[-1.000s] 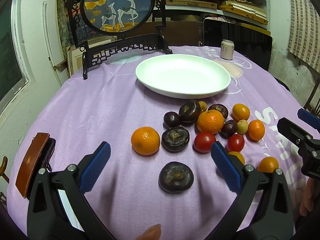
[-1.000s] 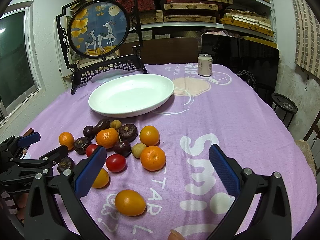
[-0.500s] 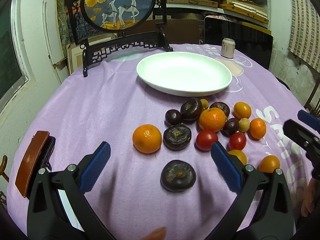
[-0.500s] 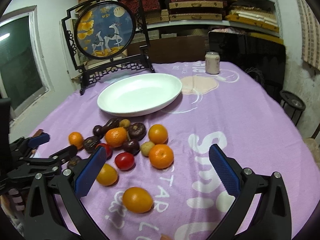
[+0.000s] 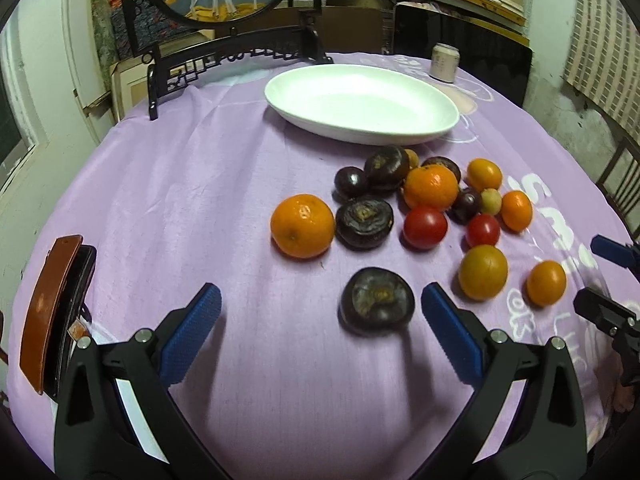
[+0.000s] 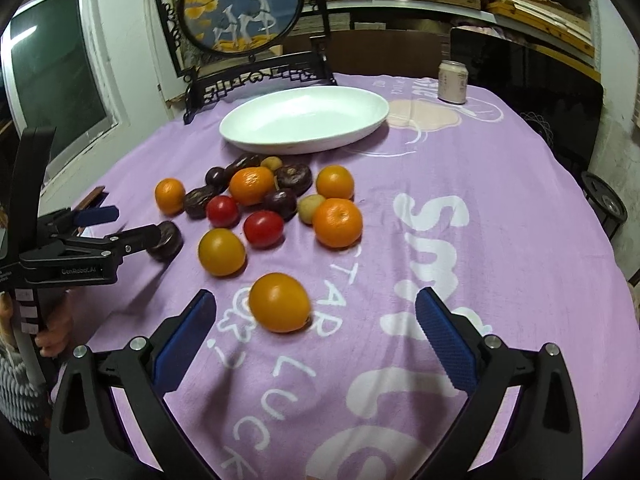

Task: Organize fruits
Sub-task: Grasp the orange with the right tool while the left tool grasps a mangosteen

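Several fruits lie on the purple cloth in front of an empty white oval plate [image 5: 360,104], which also shows in the right wrist view [image 6: 304,120]. My left gripper [image 5: 320,320] is open and empty; a dark purple fruit [image 5: 376,300] lies just ahead between its fingertips, nearer the right one. My right gripper [image 6: 316,320] is open and empty; an orange-yellow fruit [image 6: 280,302] lies just ahead, nearer its left finger. Oranges [image 5: 302,226], red tomatoes [image 5: 425,227] and more dark fruits [image 5: 363,222] cluster beyond.
A black-framed deer screen [image 6: 240,12] stands behind the plate. A drink can [image 6: 452,82] stands at the back right. A brown case [image 5: 48,312] lies at the table's left edge. The left gripper shows in the right wrist view [image 6: 120,228].
Both grippers have moved forward and lower toward the fruits. The dark fruit and the orange-yellow fruit now lie close to the fingertips. No fruit has moved.
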Demonstrator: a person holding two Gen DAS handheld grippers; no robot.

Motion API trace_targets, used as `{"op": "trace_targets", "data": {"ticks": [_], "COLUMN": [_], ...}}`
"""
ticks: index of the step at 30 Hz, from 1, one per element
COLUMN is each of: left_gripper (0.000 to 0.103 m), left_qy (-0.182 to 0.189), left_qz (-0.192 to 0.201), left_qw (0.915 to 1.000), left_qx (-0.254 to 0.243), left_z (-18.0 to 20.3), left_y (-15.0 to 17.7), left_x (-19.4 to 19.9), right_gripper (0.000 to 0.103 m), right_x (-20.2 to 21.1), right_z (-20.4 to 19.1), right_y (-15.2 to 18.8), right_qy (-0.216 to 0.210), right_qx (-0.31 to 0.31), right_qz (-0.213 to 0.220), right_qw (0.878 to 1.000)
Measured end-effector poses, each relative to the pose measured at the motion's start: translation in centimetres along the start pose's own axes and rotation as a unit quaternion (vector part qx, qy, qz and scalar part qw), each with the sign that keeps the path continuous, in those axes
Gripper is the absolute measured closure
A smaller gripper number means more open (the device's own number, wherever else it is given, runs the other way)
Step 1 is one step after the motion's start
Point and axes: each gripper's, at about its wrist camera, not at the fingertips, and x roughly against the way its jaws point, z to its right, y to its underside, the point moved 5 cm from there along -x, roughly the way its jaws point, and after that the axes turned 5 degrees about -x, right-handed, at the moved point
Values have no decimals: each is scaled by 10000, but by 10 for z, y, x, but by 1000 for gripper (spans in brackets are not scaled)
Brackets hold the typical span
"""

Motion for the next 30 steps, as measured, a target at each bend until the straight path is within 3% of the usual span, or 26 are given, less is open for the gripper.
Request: {"op": "trace_targets", "data": {"ticks": [2, 8, 14, 16, 18, 28, 30], "left_gripper": [2, 2, 5, 8, 14, 46, 49], "left_qy": [37, -28, 353, 393, 469, 692, 717], "left_qz": [-27, -98, -236, -260, -274, -492, -475], "left_qw": [10000, 9996, 9986, 9980, 9973, 9926, 9924], "left_qx": [-87, -251, -322, -414, -504, -865, -877], "left_z": [-1, -8, -1, 5, 12, 40, 42], "left_y": [1, -10, -9, -5, -4, 0, 0], "left_x": [0, -6, -9, -10, -11, -24, -23], "right_gripper": [3, 25, 27, 32, 38, 40, 48], "right_x": [-3, -16, -21, -21, -25, -34, -37], "right_z": [-4, -12, -11, -12, -13, -18, -18], "right_y": [1, 2, 2, 2, 3, 2, 3], "right_qy": [-82, -273, -345, -362, -381, -336, -341], "right_qx": [61, 199, 195, 210, 240, 367, 374], "right_qz": [-99, -381, -465, -480, -550, -664, -731], "right_qw": [9999, 9987, 9981, 9980, 9975, 9966, 9960]}}
